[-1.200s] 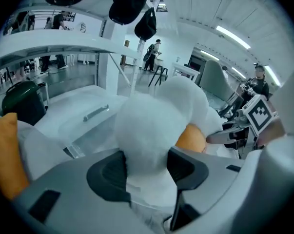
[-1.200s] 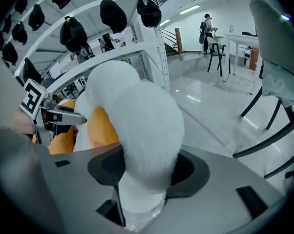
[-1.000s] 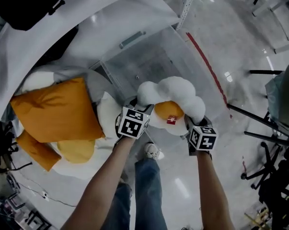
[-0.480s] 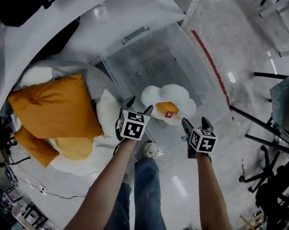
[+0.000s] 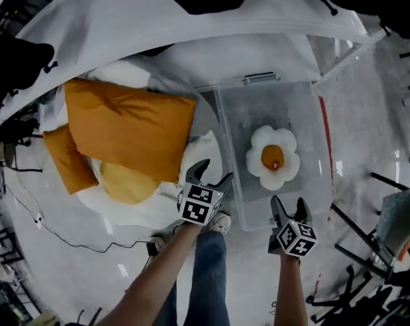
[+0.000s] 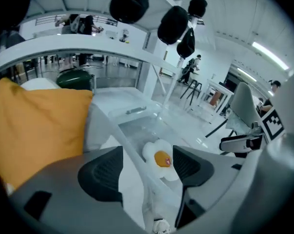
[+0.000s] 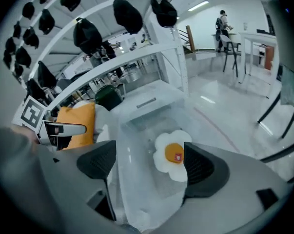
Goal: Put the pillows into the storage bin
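Observation:
A white flower-shaped pillow (image 5: 272,158) with an orange centre lies flat inside the clear storage bin (image 5: 230,148). It also shows in the left gripper view (image 6: 159,158) and the right gripper view (image 7: 172,155). My left gripper (image 5: 213,172) hovers by the bin's near left corner; its jaws have just been opening and nothing is between them. My right gripper (image 5: 288,206) hangs over the bin's near edge; its jaws have just been opening too and are empty. A big orange pillow (image 5: 126,128) lies on a pile left of the bin.
In the pile are also a small orange pillow (image 5: 69,161) and a white pillow with a yellow centre (image 5: 126,182). A white rack (image 5: 191,26) hung with black caps stands behind. Cables (image 5: 28,209) trail at the left, stand legs (image 5: 368,250) at the right.
The flower pillow has left both grippers and dropped into the bin. Both grippers opened and drew back towards me, away from the bin. The head view swung left.

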Motion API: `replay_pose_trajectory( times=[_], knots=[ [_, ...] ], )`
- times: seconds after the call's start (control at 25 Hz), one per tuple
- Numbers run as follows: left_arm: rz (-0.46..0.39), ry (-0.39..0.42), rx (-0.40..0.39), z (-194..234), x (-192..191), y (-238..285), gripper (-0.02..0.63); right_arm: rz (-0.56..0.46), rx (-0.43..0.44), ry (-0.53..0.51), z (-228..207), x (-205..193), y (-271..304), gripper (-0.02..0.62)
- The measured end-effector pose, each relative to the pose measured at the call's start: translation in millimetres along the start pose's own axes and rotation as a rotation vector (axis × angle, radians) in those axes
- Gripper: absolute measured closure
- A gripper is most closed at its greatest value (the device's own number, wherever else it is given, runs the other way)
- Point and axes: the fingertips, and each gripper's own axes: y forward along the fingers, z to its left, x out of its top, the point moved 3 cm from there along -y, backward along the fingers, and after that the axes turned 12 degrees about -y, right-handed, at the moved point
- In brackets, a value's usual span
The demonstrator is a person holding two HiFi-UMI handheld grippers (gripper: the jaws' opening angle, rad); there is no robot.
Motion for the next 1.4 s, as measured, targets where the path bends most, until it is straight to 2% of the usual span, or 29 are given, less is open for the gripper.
replay_pose_trajectory(
  times=[0.2,0.44,0.6,0.76,0.92,1.08,1.24,1.4],
  knots=[
    [-0.127,-0.214,0.125,75,13,-88,0.282,-0.046,0.168,-0.208,102,77,12,0.179],
    [-0.284,-0.445,0.257,177,5,-172,0.281,-0.095,0.411,-0.482,242,164,54,0.179],
    [-0.368,-0.561,0.313,242,-16,-224,0.281,-0.095,0.543,-0.630,341,190,80,0.179],
    [-0.431,-0.682,0.359,291,-43,-259,0.278,-0.083,0.635,-0.796,428,199,103,0.179],
    [-0.478,-0.796,0.391,335,-68,-272,0.273,-0.056,0.696,-0.925,497,196,135,0.179],
    [-0.493,-0.881,0.383,363,-90,-264,0.267,-0.024,0.710,-1.014,540,189,165,0.179],
    [-0.490,-0.949,0.342,388,-106,-231,0.261,-0.016,0.693,-1.101,565,186,202,0.179],
    [-0.479,-0.993,0.287,416,-119,-181,0.259,0.020,0.684,-1.113,571,174,248,0.179]
  ],
)
